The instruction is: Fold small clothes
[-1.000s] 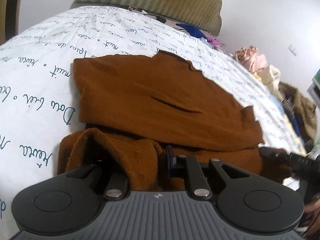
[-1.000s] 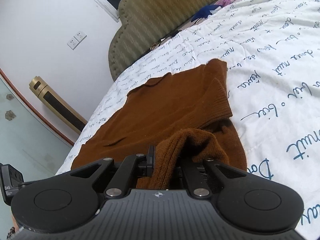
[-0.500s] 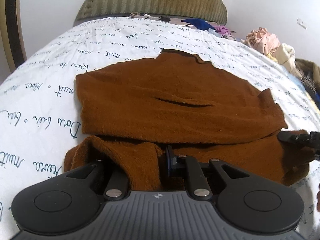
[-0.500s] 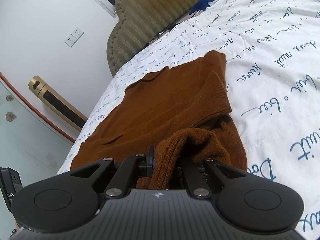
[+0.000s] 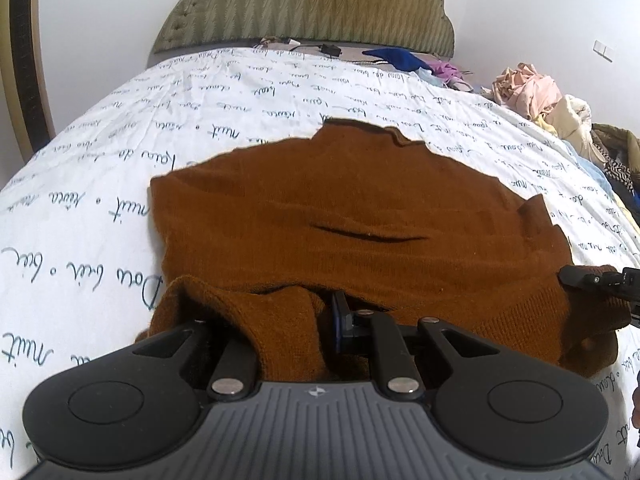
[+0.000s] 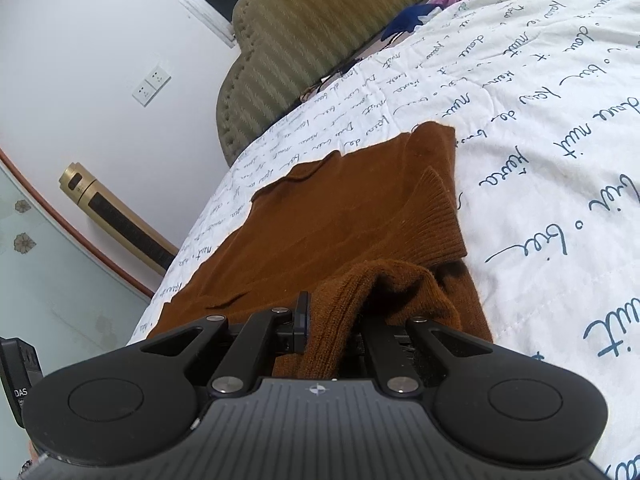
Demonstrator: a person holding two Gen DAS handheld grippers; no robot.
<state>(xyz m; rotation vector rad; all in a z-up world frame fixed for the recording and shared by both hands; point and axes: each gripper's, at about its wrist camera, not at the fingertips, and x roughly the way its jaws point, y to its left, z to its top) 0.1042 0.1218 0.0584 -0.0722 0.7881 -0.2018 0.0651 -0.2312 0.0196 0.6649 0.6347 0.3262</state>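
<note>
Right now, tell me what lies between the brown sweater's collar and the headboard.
Left wrist view: only bare printed bedsheet between the sweater collar and the headboard.

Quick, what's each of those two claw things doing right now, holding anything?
Left gripper: closed on the near hem of the brown sweater.
Right gripper: closed on the same hem, at its other corner.

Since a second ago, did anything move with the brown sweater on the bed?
The left tongs turned and rose a little, so the headboard now sits centred in their view and more of the far wall shows. Nothing was grabbed or dropped. Both tongs stay shut on the near edge of the brown sweater; the right tongs kept still, and the sweater lies as before on the bedspread.
</note>
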